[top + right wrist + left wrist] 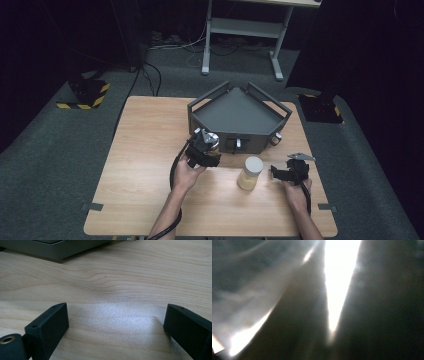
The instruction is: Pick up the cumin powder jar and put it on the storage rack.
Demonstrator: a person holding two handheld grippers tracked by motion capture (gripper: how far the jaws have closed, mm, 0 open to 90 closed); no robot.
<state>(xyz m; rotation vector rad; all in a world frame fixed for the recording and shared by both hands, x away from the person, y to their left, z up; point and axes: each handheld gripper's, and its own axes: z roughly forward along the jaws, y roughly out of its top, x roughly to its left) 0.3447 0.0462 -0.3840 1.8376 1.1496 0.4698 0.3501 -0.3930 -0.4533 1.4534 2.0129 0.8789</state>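
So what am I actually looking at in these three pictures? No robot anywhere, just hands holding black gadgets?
Right, no robot: a person holds a hand-operated gripper in each hand. The high view looks down on a wooden table. On it stand a dark grey tray and a white-lidded jar of pale contents. The left gripper appears closed around a second jar beside the tray. Its own camera sits so close that its picture is only blur and glare. The right gripper rests near the first jar. Its camera looks along its black fingers, spread open over bare wood, holding nothing.
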